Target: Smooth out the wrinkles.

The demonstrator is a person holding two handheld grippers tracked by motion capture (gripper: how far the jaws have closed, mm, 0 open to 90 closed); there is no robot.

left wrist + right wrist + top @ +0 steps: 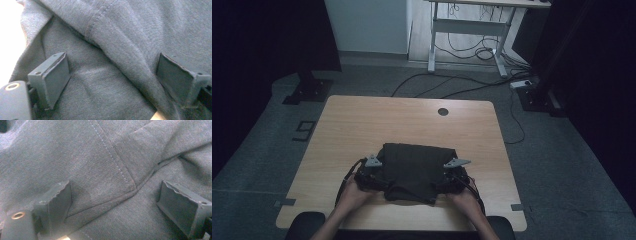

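A dark folded garment (417,172) lies on the near half of the wooden table (387,120). At its left edge is my left gripper (374,175), at its right edge my right gripper (447,177), each held by a hand. In the left gripper view the jaws of the left gripper (111,58) stand wide apart over grey cloth (140,22) with a stitched hem; the cloth lies under and between them, not pinched. In the right gripper view the right gripper (113,186) is likewise open above cloth (62,152) where seams meet.
A round cable hole (442,111) sits near the table's far edge. Behind the table on the floor are cables (452,82), a white desk frame (467,30) and a dark stand base (307,90). Bare wood surrounds the garment.
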